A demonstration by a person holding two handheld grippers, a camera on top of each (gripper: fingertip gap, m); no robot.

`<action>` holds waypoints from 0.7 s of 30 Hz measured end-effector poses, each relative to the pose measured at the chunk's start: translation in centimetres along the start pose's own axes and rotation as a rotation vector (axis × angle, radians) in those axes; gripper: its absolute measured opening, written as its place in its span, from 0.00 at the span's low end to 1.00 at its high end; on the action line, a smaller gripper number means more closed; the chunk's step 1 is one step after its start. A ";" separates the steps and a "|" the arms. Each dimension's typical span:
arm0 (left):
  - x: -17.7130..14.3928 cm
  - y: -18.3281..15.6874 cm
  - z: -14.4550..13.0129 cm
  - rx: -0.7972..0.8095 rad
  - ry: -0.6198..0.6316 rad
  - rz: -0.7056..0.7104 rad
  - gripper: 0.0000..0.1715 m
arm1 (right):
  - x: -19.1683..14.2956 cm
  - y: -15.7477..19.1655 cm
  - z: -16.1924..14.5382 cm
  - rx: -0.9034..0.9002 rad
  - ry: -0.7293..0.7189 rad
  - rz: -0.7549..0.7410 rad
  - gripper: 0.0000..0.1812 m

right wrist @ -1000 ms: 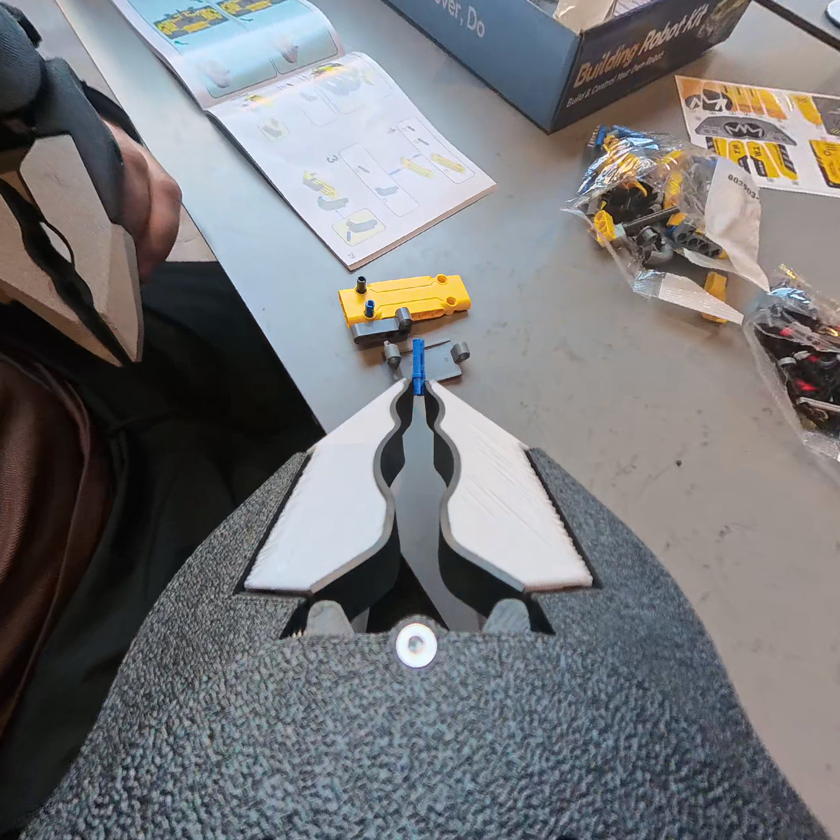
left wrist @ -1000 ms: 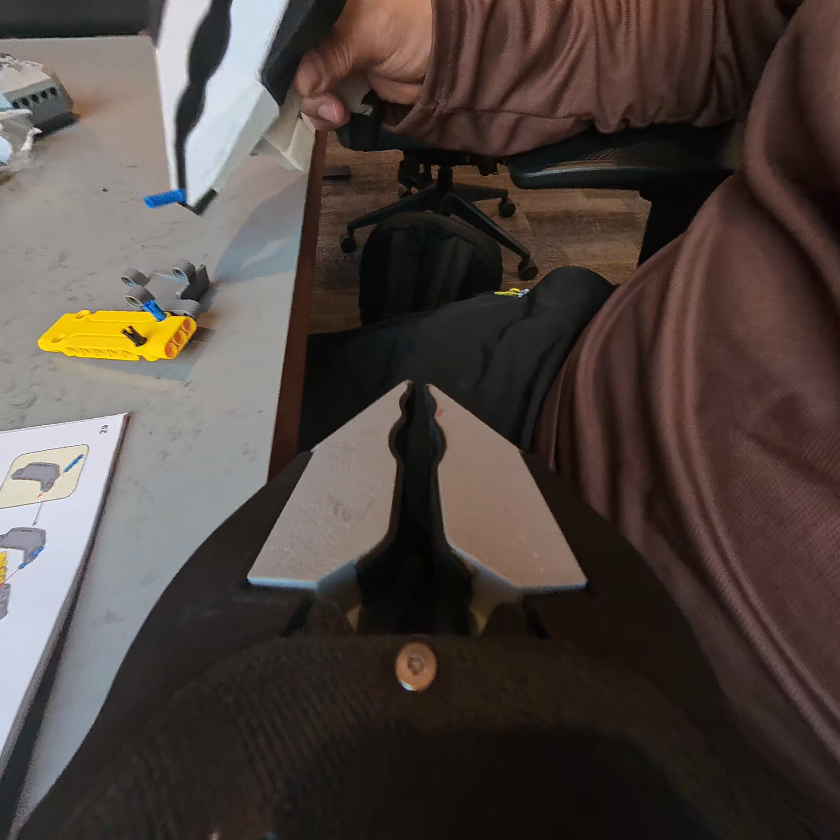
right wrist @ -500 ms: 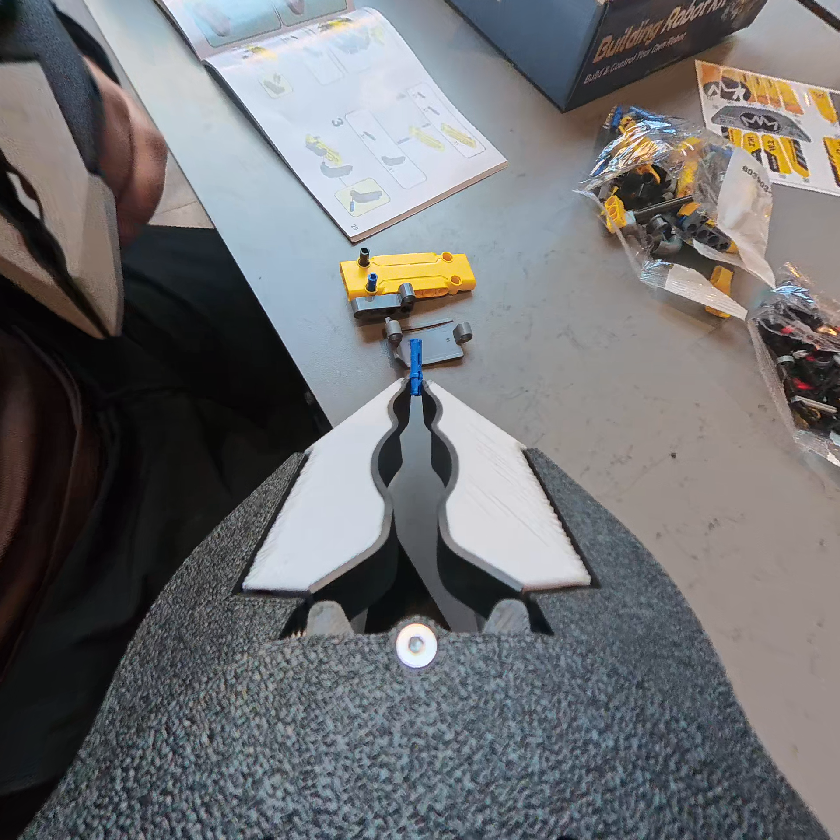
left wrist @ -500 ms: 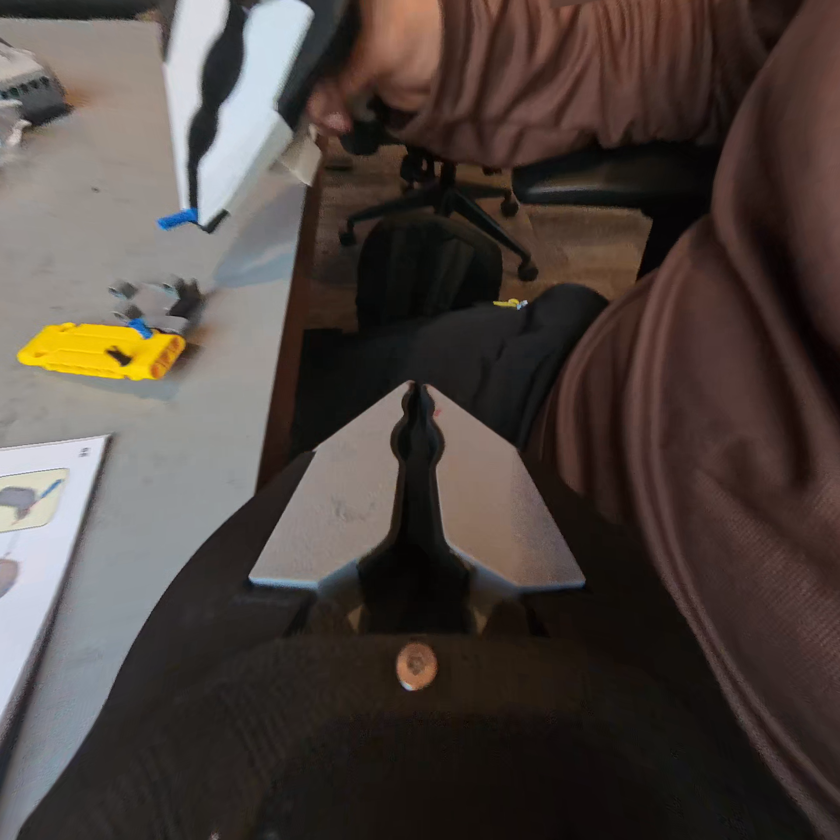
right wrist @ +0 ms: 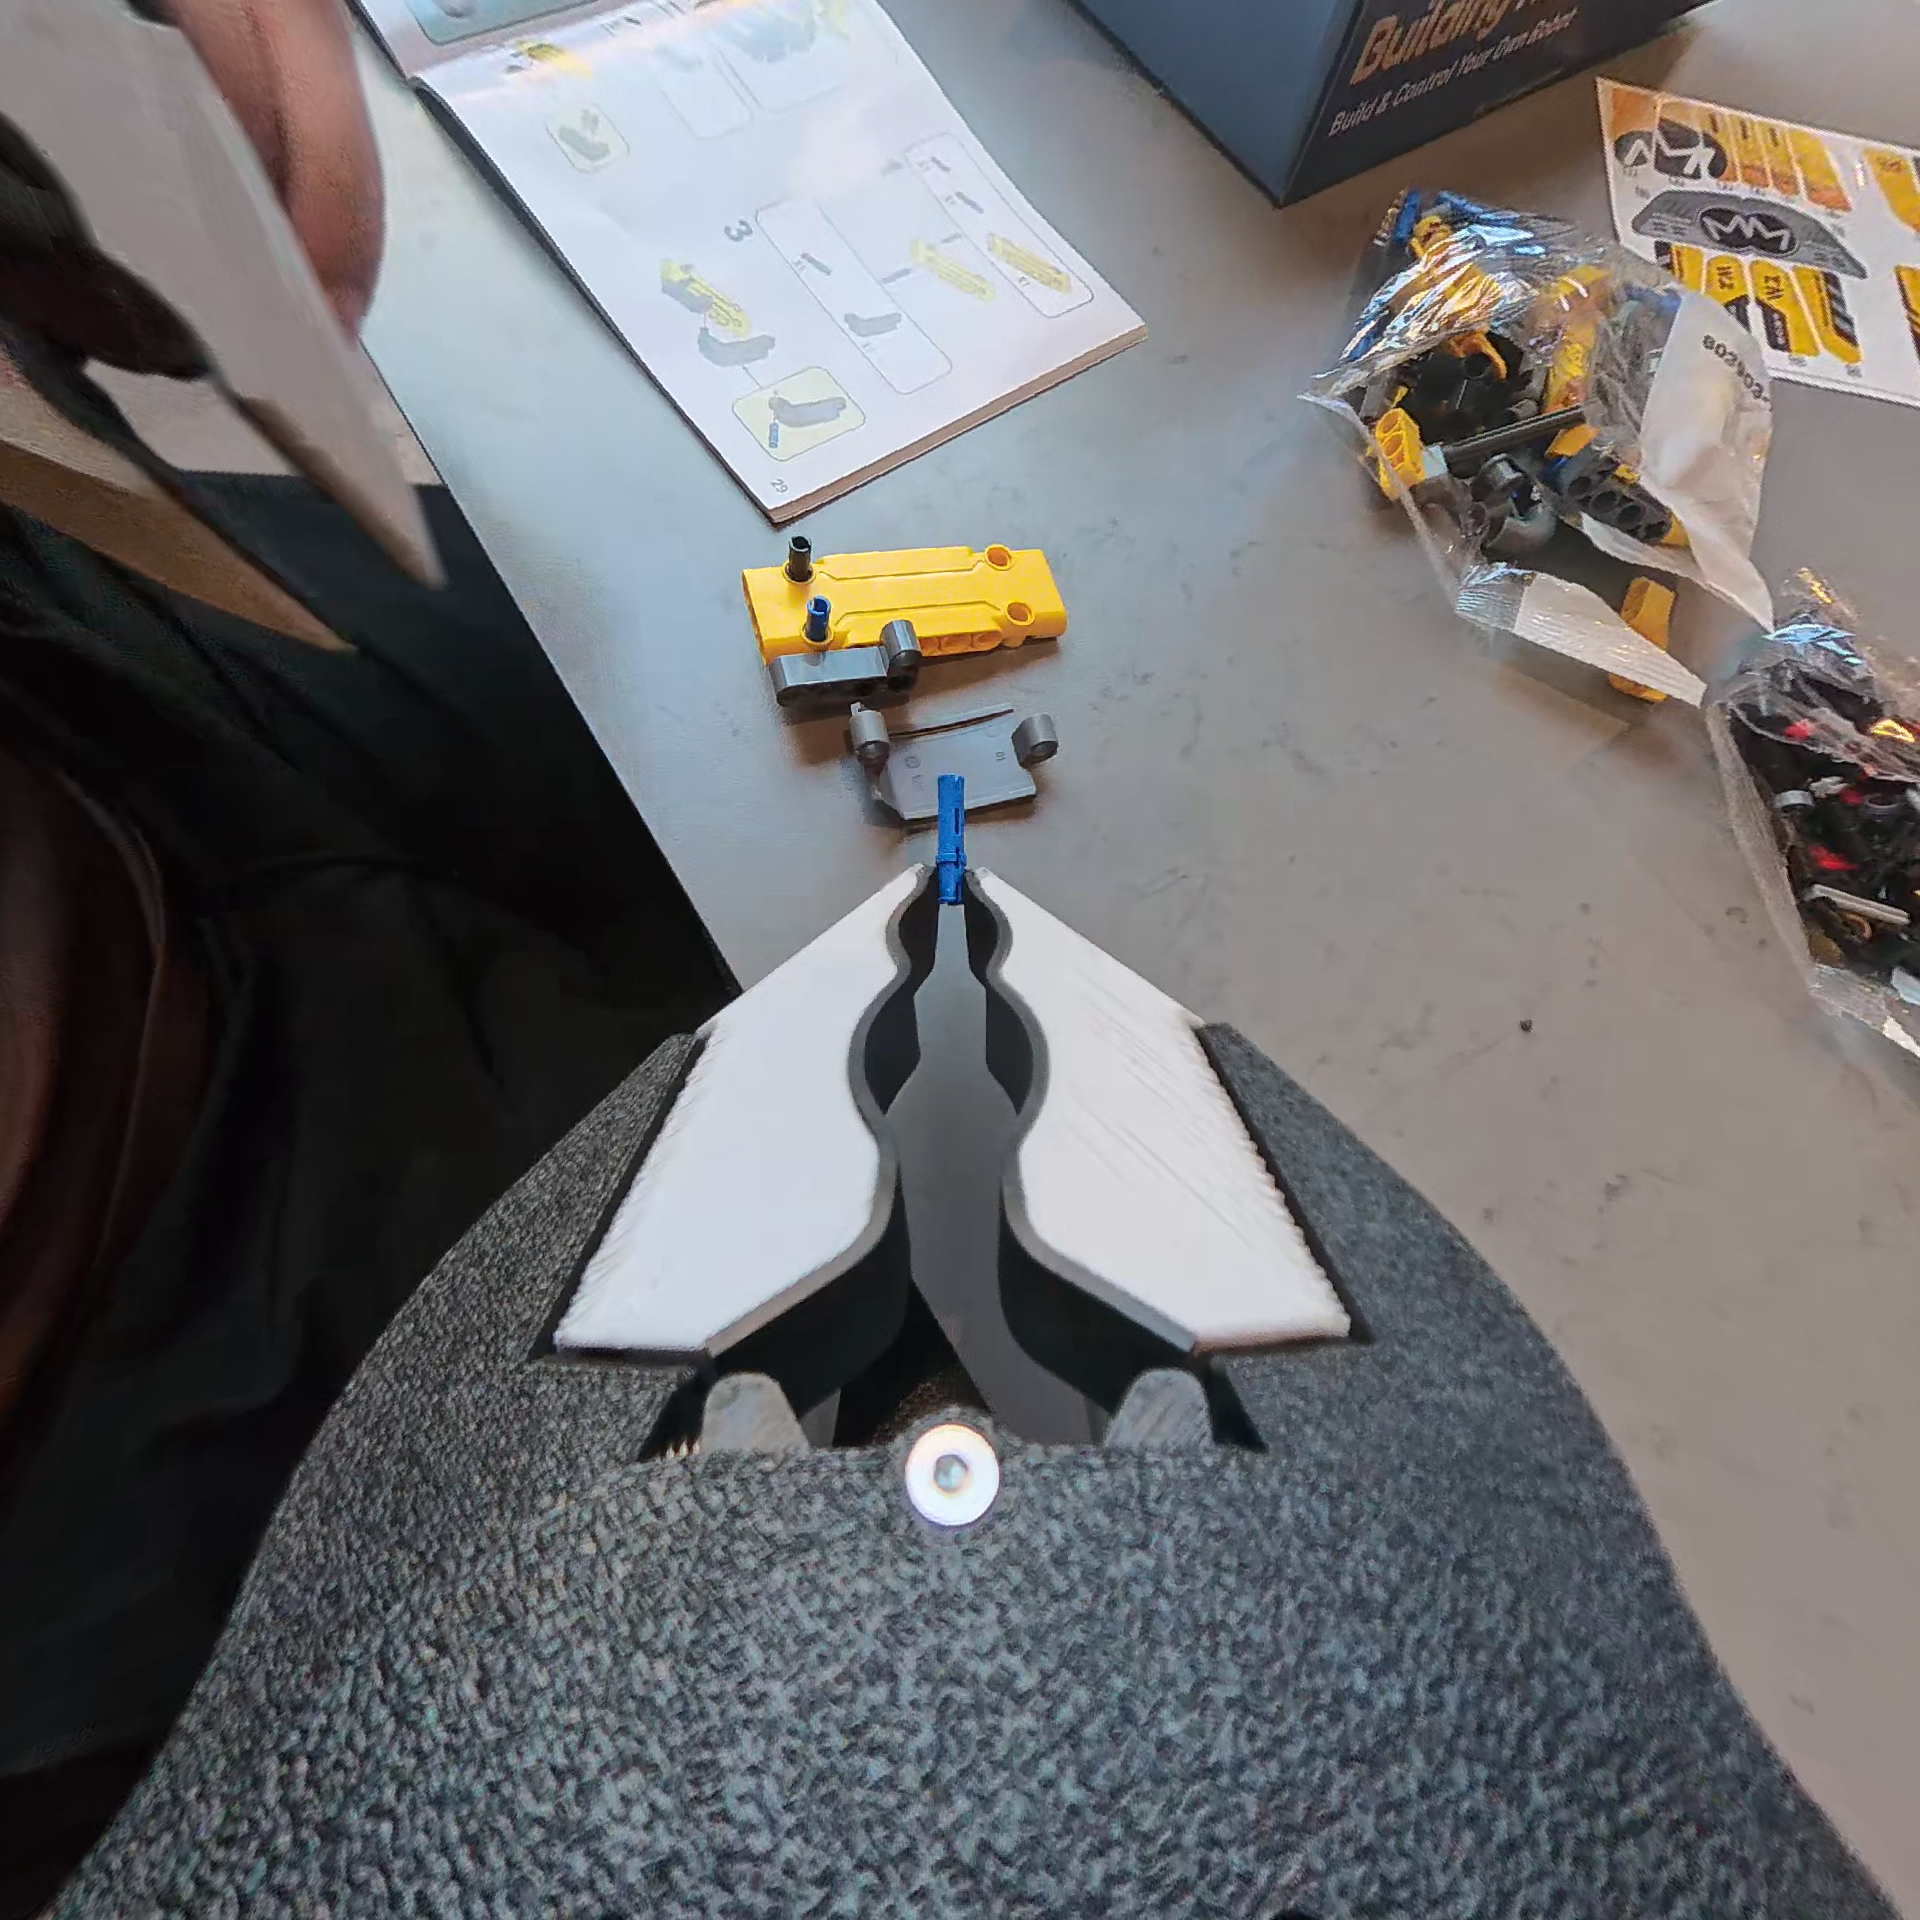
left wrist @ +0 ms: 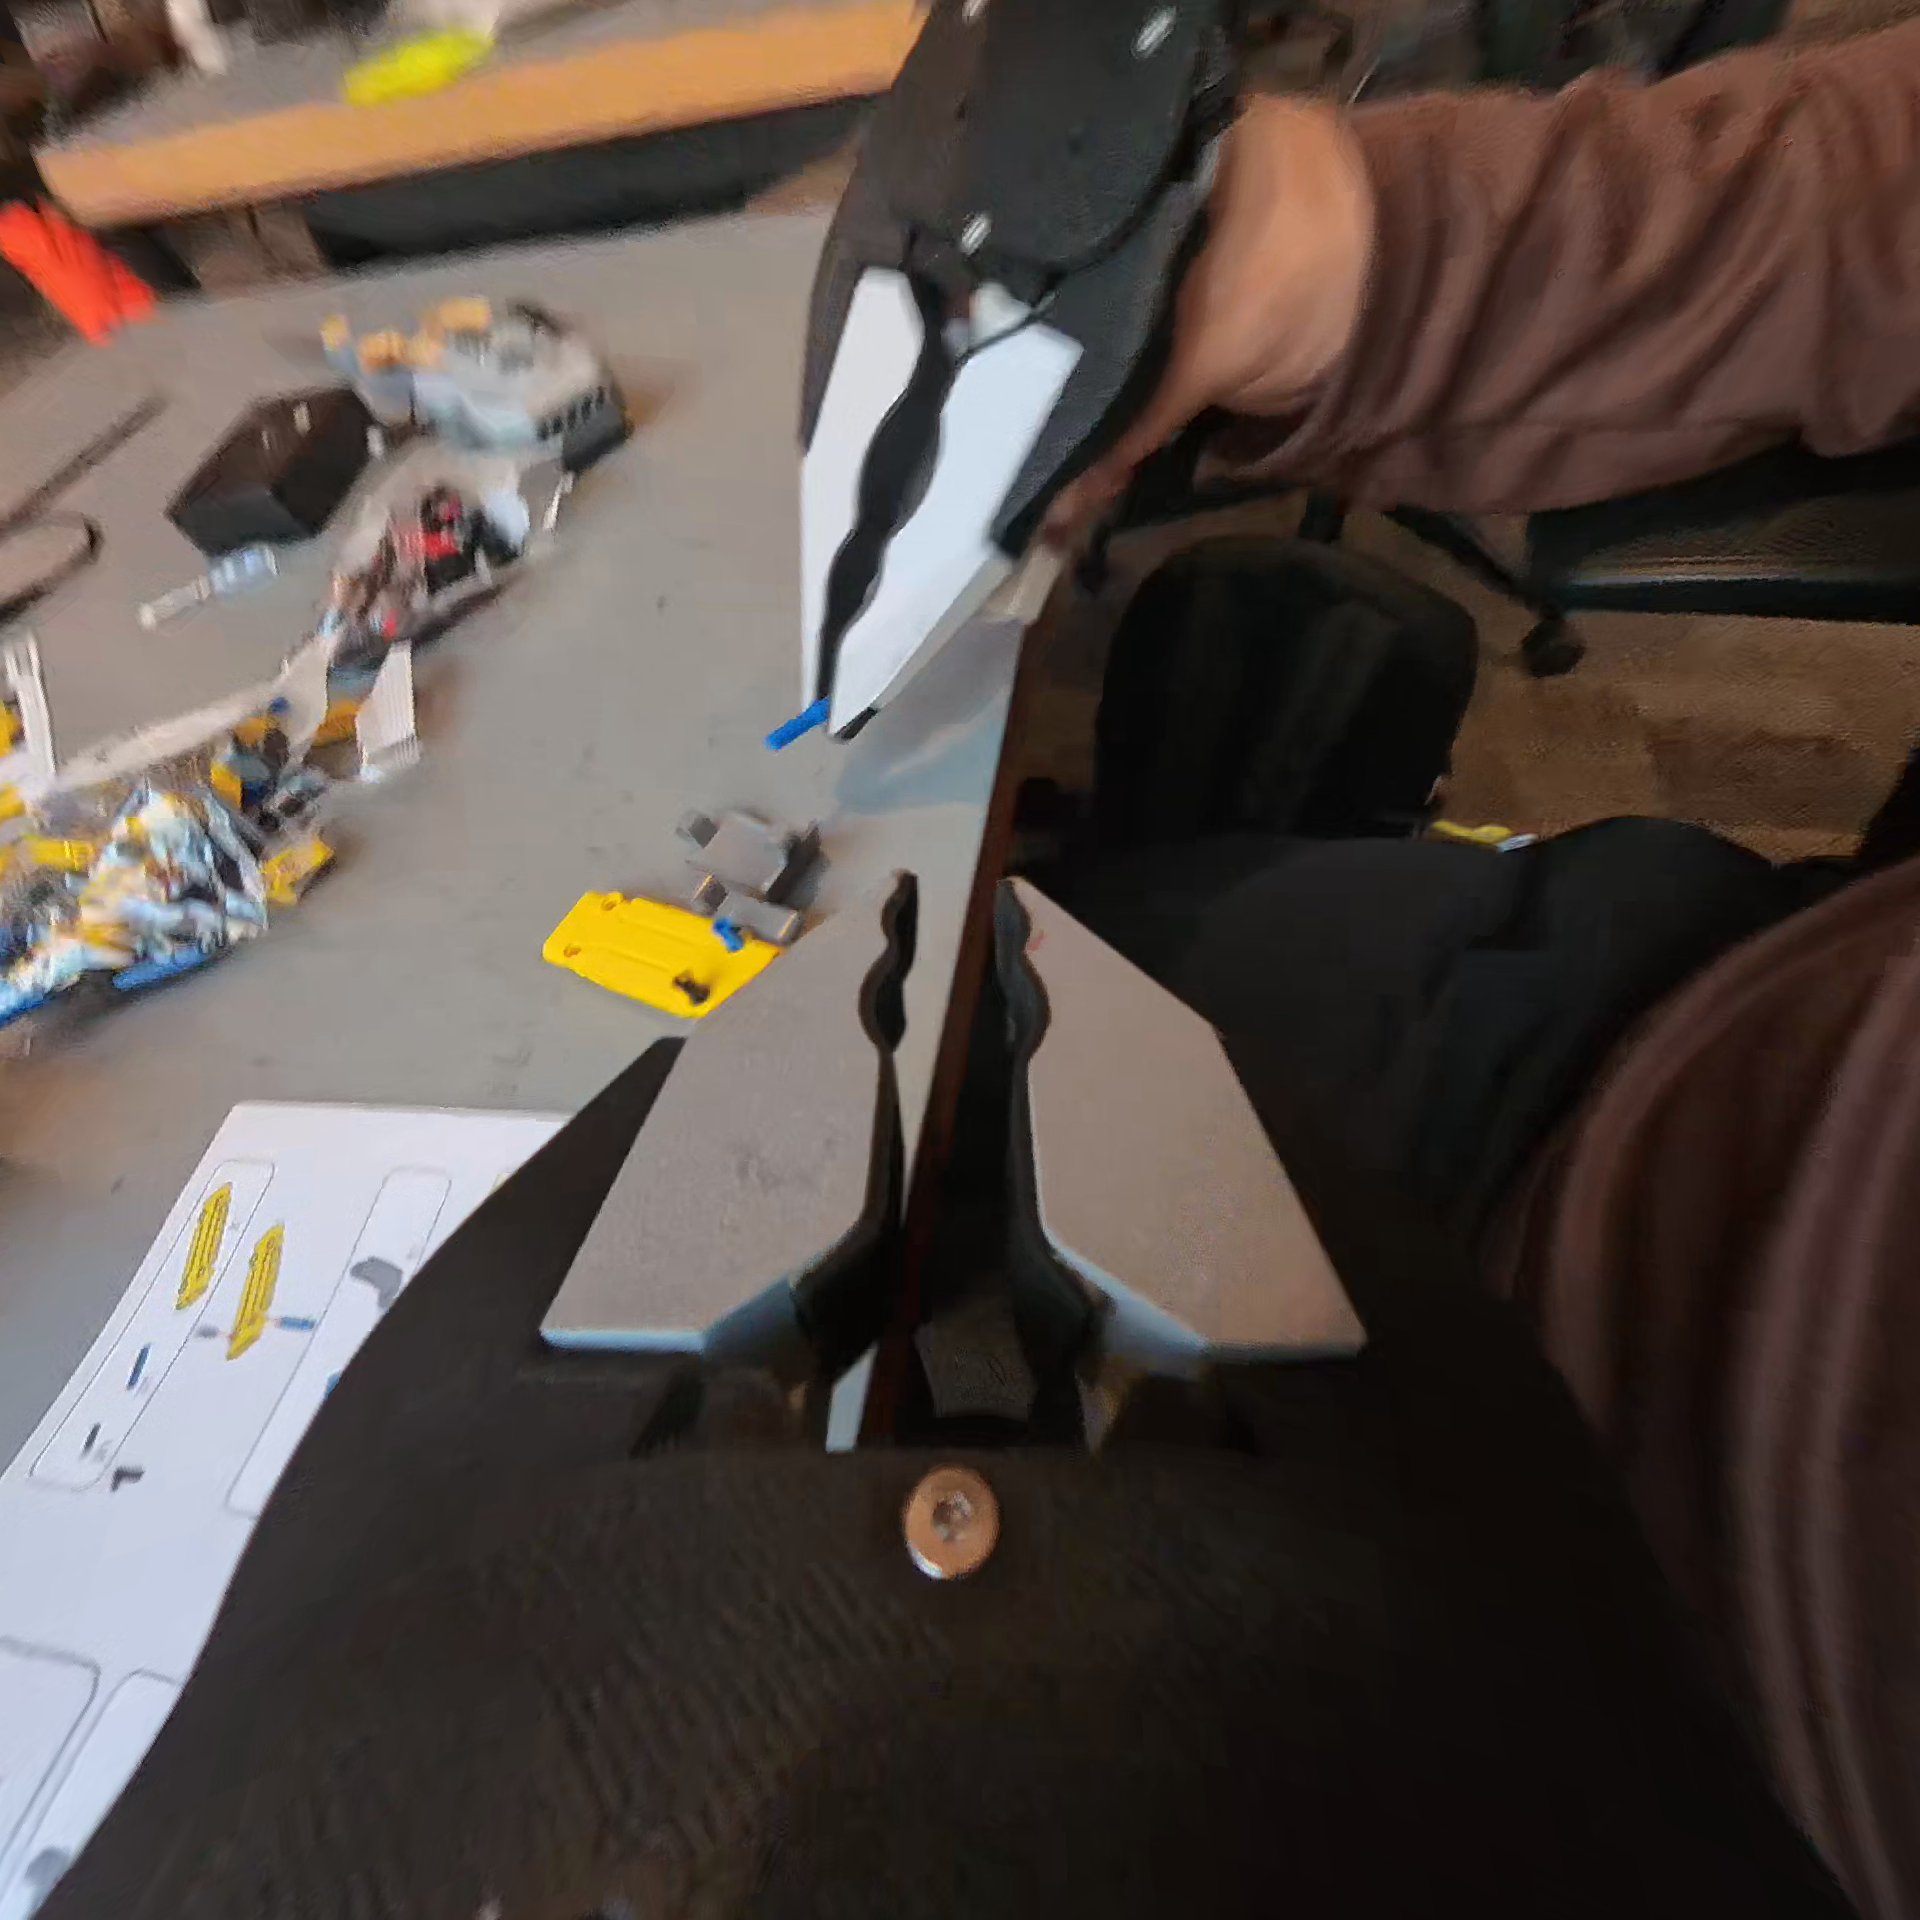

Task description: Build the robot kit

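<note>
My right gripper is shut on a small blue pin and holds it just above a flat grey piece on the grey table. Beyond lies a yellow panel with a black and a blue pin in it, and a grey connector against it. In the left wrist view the right gripper hangs over the table with the blue pin sticking out. My left gripper is open and empty at the table's near edge, right of the yellow panel.
An open instruction booklet lies behind the panel. Bags of parts, a sticker sheet and a dark blue box lie to the right. A person's brown sleeve and an office chair are off the table edge. There is about 10 cm between the tips of the two grippers. My right gripper's tips are some 6 cm from the grey connector.
My left gripper has opened from shut and swung left toward the table. My right gripper has hardly moved and keeps the blue pin over the grey piece.
</note>
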State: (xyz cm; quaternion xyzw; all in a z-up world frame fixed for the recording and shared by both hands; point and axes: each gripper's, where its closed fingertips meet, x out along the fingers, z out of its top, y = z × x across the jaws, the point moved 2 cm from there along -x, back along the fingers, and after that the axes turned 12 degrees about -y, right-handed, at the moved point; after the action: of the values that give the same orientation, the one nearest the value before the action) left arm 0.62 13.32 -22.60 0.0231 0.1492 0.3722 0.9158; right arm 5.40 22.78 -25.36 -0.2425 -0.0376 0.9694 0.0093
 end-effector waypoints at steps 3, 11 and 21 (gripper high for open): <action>1.2 2.2 -2.0 -0.063 0.156 0.098 0.12 | -0.2 -0.1 -0.2 -0.009 0.008 -0.012 0.03; -0.4 4.8 -3.7 -0.068 0.204 0.365 0.11 | -0.5 -0.2 0.2 -0.010 -0.004 -0.015 0.03; 1.2 1.7 -3.4 -0.232 0.175 0.232 0.00 | -0.3 -0.2 0.6 -0.012 -0.012 -0.007 0.03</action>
State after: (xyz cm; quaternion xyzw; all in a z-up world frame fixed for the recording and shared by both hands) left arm -0.67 15.14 -25.90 -0.0980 0.1806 0.4904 0.8469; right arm 5.38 22.90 -24.70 -0.2368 -0.0442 0.9705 0.0108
